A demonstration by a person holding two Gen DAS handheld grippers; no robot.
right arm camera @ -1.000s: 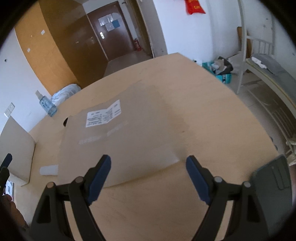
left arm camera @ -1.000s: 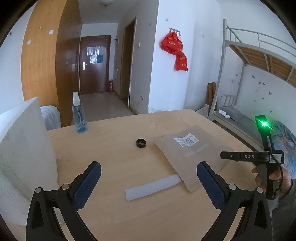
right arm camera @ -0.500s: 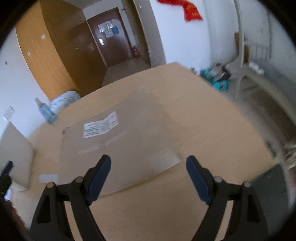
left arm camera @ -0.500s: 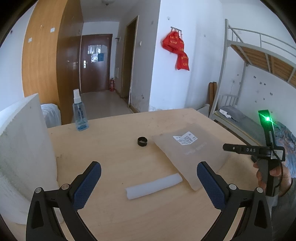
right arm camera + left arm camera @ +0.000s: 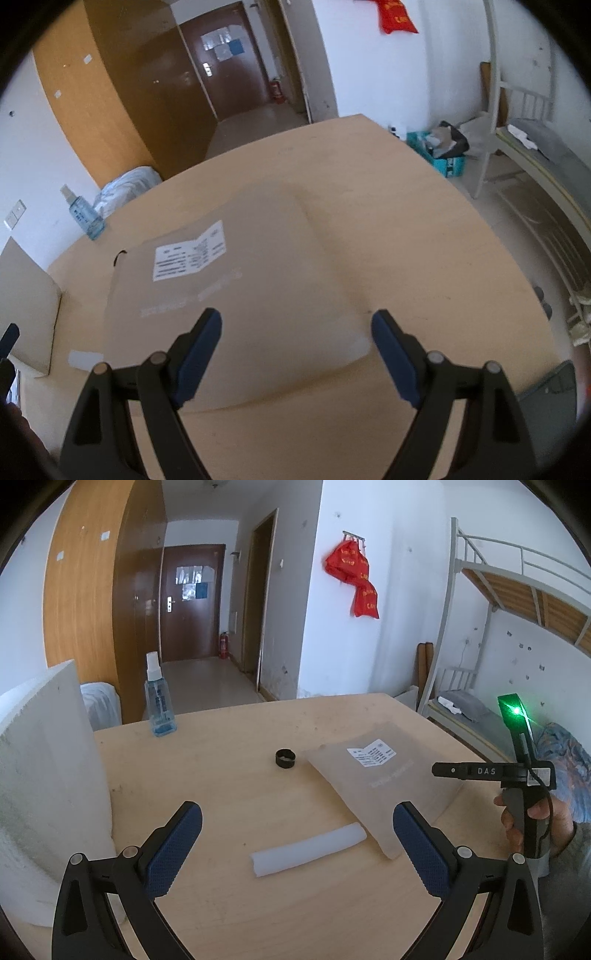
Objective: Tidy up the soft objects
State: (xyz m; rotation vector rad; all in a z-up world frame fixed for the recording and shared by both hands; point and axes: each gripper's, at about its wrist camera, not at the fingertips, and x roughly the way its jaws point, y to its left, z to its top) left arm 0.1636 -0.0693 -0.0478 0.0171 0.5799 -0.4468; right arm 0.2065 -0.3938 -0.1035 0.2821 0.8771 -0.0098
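Two nearby: black ring beside bag | spray bottle far edge

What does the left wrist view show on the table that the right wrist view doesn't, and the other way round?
Only the left wrist view shows the whole white foam tube, the full black ring and the hand holding the right gripper. Only the right wrist view shows the teal box on the floor beyond the table. Both show the translucent bag with its white label, the spray bottle and the white foam board.
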